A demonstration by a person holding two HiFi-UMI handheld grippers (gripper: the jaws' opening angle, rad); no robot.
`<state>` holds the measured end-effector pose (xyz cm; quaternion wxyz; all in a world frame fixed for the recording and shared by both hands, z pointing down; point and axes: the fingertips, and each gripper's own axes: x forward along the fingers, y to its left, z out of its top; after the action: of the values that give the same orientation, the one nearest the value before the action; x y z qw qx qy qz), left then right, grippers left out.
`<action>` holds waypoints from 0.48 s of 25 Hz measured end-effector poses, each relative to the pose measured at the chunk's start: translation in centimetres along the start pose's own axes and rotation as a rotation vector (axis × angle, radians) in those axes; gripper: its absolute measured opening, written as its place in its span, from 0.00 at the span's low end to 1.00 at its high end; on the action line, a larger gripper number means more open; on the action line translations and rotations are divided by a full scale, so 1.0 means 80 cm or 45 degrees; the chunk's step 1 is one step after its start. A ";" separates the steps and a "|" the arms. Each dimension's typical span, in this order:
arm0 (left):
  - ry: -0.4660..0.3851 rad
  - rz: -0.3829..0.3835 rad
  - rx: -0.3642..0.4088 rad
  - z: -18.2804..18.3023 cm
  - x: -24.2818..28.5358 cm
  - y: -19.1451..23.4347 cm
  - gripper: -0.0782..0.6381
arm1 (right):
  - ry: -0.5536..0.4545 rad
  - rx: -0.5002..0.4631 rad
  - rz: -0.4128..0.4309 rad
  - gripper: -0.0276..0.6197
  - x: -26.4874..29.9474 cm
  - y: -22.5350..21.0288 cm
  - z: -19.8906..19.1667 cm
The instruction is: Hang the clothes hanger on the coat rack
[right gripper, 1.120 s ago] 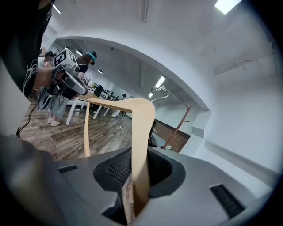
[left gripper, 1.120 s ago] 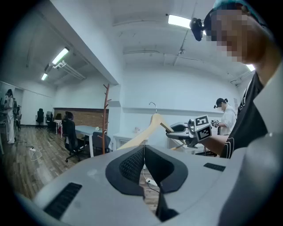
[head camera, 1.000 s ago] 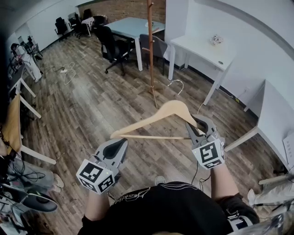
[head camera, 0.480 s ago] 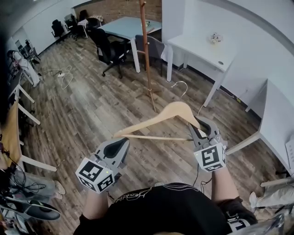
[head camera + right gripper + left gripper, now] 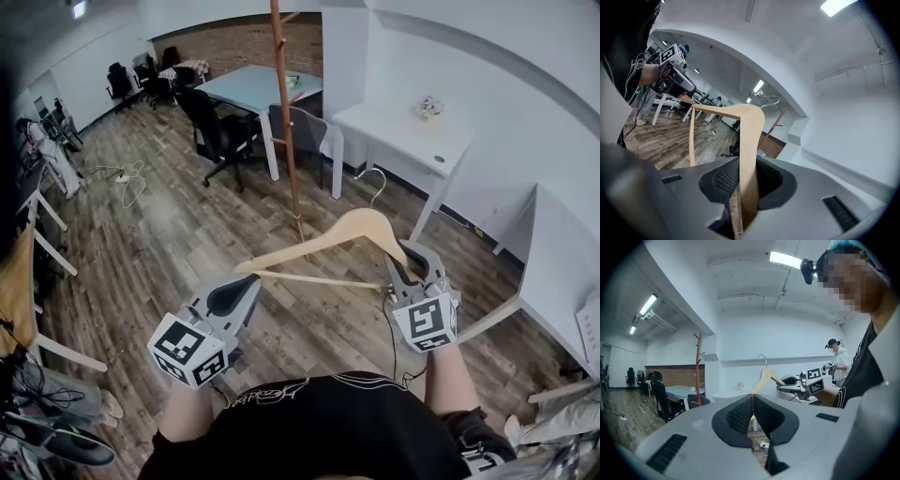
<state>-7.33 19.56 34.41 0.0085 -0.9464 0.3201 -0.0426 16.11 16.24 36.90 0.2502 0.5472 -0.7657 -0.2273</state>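
Observation:
A wooden clothes hanger [image 5: 352,230] with a metal hook [image 5: 376,182] hangs level in front of me. My right gripper [image 5: 411,274] is shut on its right arm, and the wood [image 5: 749,154] fills the gap between the pads. My left gripper [image 5: 246,284] sits at the hanger's left tip with its jaws together. I cannot tell whether it touches the wood. From the left gripper view the hanger [image 5: 763,377] rises just beyond the jaw tips. The tall wooden coat rack [image 5: 285,112] stands ahead on the floor, also seen as coat rack [image 5: 698,363] and coat rack [image 5: 775,125].
A white desk [image 5: 405,123] stands right of the rack and another white table [image 5: 561,246] at far right. A blue-grey table [image 5: 251,82], a black office chair [image 5: 212,129] and a grey chair [image 5: 302,131] stand behind the rack. A person [image 5: 39,139] is at far left. Cables [image 5: 127,174] lie on the floor.
Both grippers have carried the hanger forward towards the coat rack and slightly up. The rack and the desks now stand closer, and the grip on the hanger looks the same.

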 end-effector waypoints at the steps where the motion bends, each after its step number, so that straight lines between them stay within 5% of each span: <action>1: -0.007 -0.002 0.001 0.003 0.001 0.001 0.12 | -0.003 -0.009 -0.006 0.21 0.002 -0.004 0.001; 12: -0.098 -0.025 -0.075 -0.008 0.060 0.111 0.12 | 0.039 0.009 0.010 0.21 0.115 -0.015 -0.017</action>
<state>-8.92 9.60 35.02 -0.0075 -0.9503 0.3114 0.0031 15.33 7.00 38.45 0.2607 0.5485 -0.7648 -0.2152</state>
